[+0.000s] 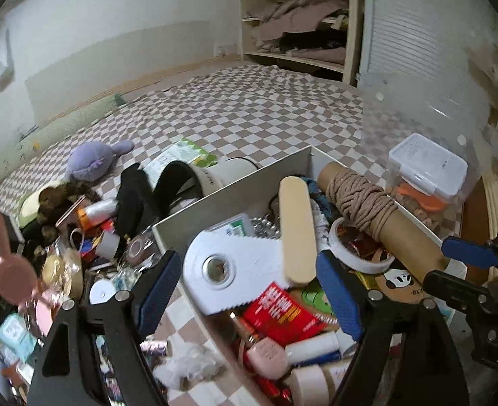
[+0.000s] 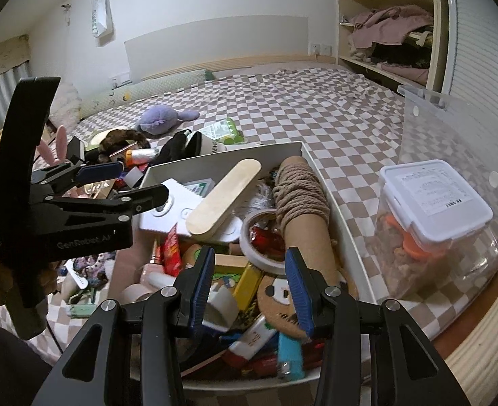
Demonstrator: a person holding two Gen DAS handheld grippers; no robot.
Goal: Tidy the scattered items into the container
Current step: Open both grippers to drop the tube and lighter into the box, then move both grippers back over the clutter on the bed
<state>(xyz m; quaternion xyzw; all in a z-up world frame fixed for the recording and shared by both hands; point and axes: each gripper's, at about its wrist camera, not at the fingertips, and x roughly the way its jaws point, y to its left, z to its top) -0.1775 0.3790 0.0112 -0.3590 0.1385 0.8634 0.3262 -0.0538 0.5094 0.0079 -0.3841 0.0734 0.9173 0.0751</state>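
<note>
The white box (image 2: 347,237) sits on the checked bed (image 2: 316,115), already heaped: a cardboard tube wound with cord (image 2: 303,199), a roll of tape (image 2: 265,247), a flat wooden stick (image 2: 225,199) lying across a white plastic piece (image 1: 235,264), plus packets and tubes. Loose things remain outside it, piled from about 9 to 11 o'clock of the box in the left view: a pink rabbit-eared piece (image 1: 8,270), a small bottle (image 1: 96,213), a purple soft toy (image 1: 93,162) and a green packet (image 1: 184,159).

The left tool (image 1: 249,287) is wide open over the box's near corner, gripping nothing. The right tool (image 2: 249,291) is open too, hanging empty above the box's near end.

By the look of them, the leftovers are light. The toy is soft and should squash safely if pinched across its body; the bottle looks smooth and round, so take it across its middle; the packet is thin and limp, best caught at an edge.
</note>
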